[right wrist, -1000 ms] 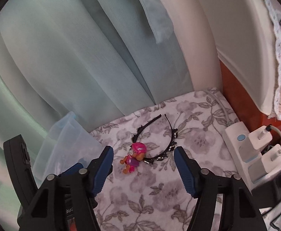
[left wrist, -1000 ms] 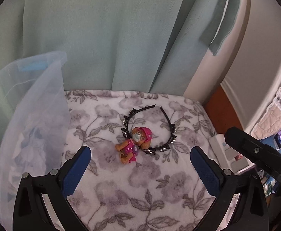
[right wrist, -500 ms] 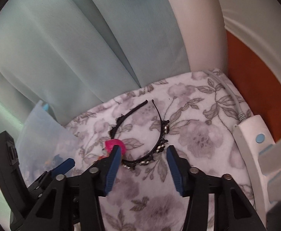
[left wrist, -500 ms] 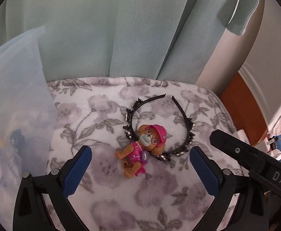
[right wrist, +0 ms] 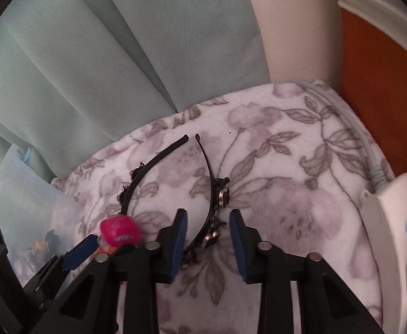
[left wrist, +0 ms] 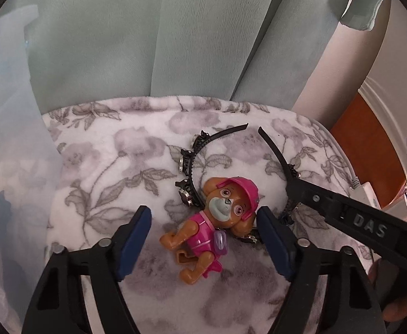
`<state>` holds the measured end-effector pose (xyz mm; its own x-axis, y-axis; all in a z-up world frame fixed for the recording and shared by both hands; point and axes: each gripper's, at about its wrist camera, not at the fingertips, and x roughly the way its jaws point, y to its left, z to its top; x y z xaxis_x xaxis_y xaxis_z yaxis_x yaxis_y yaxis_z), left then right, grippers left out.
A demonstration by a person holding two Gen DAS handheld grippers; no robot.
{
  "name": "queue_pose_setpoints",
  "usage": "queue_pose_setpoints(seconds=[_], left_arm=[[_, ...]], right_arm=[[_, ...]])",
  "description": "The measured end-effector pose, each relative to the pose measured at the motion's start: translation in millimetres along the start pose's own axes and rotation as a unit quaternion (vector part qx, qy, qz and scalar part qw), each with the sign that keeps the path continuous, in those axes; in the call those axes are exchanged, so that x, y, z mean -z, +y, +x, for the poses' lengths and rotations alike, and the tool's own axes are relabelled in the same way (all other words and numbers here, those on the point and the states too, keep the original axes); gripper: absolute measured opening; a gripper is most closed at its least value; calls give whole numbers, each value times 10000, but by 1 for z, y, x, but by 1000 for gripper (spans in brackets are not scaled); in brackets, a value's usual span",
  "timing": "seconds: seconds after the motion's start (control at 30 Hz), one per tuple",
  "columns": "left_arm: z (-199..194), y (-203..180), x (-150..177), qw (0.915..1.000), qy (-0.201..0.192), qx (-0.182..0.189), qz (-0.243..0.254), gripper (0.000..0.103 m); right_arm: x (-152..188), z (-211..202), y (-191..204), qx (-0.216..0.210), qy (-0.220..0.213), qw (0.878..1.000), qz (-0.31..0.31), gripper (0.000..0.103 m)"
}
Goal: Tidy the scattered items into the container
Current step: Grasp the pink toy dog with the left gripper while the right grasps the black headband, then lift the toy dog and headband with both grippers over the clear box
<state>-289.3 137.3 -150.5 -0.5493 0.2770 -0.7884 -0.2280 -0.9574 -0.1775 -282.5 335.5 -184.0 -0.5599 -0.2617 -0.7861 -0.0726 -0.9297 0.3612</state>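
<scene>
A brown puppy toy in pink cap and vest [left wrist: 217, 222] lies on the floral blanket [left wrist: 114, 172]; only its pink cap shows in the right wrist view [right wrist: 119, 229]. My left gripper [left wrist: 203, 220] is open, with its blue pads on either side of the toy. A black jewelled headband [right wrist: 211, 194] lies behind the toy; it also shows in the left wrist view [left wrist: 192, 164]. My right gripper [right wrist: 208, 222] is open around the headband's right arm. The clear plastic container [left wrist: 8, 167] stands at the left and also shows in the right wrist view [right wrist: 27, 208].
A pale green curtain [left wrist: 175, 41] hangs behind the blanket. A white power strip [right wrist: 398, 236] with its cable [right wrist: 351, 128] lies at the right edge. Orange-brown wood [right wrist: 379, 83] and a white wall lie beyond it. Dark items show inside the container.
Both grippers have moved forward and down. The left one now straddles the puppy toy and its jaws have narrowed. The right one now straddles the headband's right arm.
</scene>
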Motion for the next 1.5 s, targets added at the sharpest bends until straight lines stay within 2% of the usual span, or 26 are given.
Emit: queue_pose_setpoints(seconds=[0.1,0.27,0.4,0.63,0.7,1.0,1.3,1.5], left_arm=[[3,-1,1,10000,16,98,-5,66],[8,-2,4,9998,31,183,-4,59],[8,-2,5,9997,-21,223,-17,48],[1,-1,9,9995,-15,316,-52,47],[-2,-1,11,9994,4,349,-74,41],[-23,8,26,9992,81,328,-204,39],[-58,22,31,9990,65,24,-434,39],[-83,16,33,9990,86,-76,-423,39]], right_arm=[[0,9,-3,77,-12,10000,4,29],[-2,17,-3,173,-117,9998,-31,25],[-4,15,5,274,-191,9994,-92,18],[0,8,8,256,-299,9992,6,17],[2,7,6,235,-329,9992,59,17],[21,-14,-5,316,-341,9988,167,17],[42,-60,-12,305,-380,9983,308,17],[55,-97,-8,215,-519,9976,403,17]])
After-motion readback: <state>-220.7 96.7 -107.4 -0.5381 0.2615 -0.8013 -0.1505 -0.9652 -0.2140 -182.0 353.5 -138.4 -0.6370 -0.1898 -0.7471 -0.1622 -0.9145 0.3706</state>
